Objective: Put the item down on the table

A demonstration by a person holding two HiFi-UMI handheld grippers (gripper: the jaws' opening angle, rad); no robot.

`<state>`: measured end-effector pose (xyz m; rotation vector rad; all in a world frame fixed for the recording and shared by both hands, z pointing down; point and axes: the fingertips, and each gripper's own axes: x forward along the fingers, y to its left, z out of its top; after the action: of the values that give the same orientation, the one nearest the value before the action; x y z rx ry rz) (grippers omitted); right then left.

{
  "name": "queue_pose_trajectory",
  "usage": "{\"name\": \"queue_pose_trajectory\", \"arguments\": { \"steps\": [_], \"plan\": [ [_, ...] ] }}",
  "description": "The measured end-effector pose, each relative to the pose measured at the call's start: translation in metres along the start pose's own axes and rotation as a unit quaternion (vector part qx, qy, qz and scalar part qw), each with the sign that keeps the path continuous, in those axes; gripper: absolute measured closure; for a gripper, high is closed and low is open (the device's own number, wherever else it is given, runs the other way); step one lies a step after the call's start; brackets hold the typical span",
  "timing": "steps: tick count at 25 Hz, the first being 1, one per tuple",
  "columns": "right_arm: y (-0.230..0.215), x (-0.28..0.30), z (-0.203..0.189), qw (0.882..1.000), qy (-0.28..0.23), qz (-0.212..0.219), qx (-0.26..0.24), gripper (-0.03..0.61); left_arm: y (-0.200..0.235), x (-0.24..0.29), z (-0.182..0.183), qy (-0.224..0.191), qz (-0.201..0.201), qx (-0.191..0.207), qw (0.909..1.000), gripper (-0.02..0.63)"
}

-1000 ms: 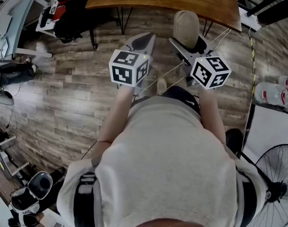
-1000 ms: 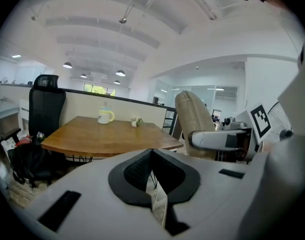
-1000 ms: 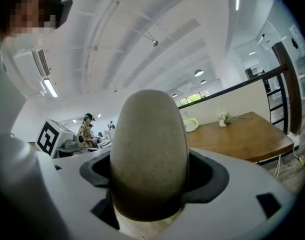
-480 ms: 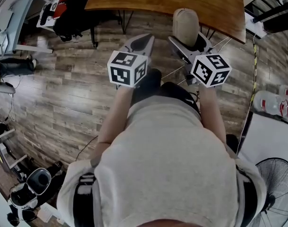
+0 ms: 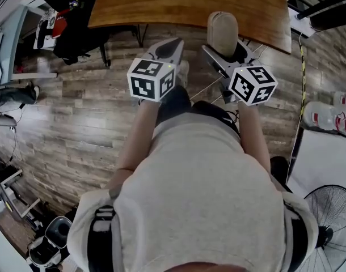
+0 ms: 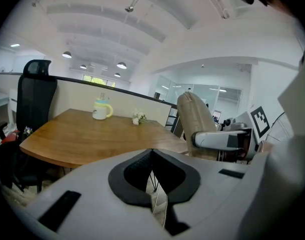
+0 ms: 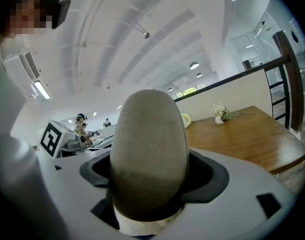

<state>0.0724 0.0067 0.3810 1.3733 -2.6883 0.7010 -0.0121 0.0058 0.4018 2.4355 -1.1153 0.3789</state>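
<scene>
A mug (image 6: 101, 109) and white flowers (image 6: 138, 118), slightly apart — a black office chair (image 6: 35, 94) to their left; a fan (image 5: 332, 220) by the plank floor (image 5: 76, 118).

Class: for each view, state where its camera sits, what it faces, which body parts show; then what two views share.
Head view: on the person's head, looking down at the grey-shirted torso, left gripper and right gripper.
Left gripper view: on the left gripper, facing along its shut jaws toward the brown wooden table; sleeve at right.
Right gripper view: on the right gripper, facing the beige oval padded item it clamps; shirt at left.
Shared: both gripper views show that table's white flowers.
</scene>
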Motion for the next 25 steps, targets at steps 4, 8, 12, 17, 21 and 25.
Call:
{"name": "queue_pose_trajectory", "arguments": {
  "steps": [4, 8, 12, 17, 21, 25],
  "plan": [
    [-0.028, 0.029, 0.014, 1.0, 0.007, -0.014, 0.003, 0.17, 0.021, 0.033, 0.023, -0.003, -0.014, 0.001, 0.9999, 0.614],
    [-0.048, 0.06, 0.032, 1.0, 0.006, -0.024, -0.003, 0.17, 0.047, 0.067, 0.048, -0.006, -0.028, -0.002, 0.9996, 0.614],
    [-0.073, 0.091, 0.05, 0.999, 0.004, -0.044, -0.001, 0.171, 0.069, 0.098, 0.074, -0.005, -0.048, 0.006, 0.9988, 0.614],
    [-0.098, 0.128, 0.078, 0.998, -0.005, -0.066, -0.001, 0.17, 0.097, 0.132, 0.104, 0.0, -0.07, 0.013, 0.9974, 0.614],
    [-0.116, 0.158, 0.093, 0.997, -0.01, -0.078, 0.001, 0.17, 0.119, 0.158, 0.123, 0.003, -0.086, 0.019, 0.9961, 0.614],
    [-0.132, 0.181, 0.103, 0.996, -0.013, -0.084, 0.004, 0.17, 0.132, 0.18, 0.135, 0.009, -0.1, 0.028, 0.9946, 0.614]
  ]
}}
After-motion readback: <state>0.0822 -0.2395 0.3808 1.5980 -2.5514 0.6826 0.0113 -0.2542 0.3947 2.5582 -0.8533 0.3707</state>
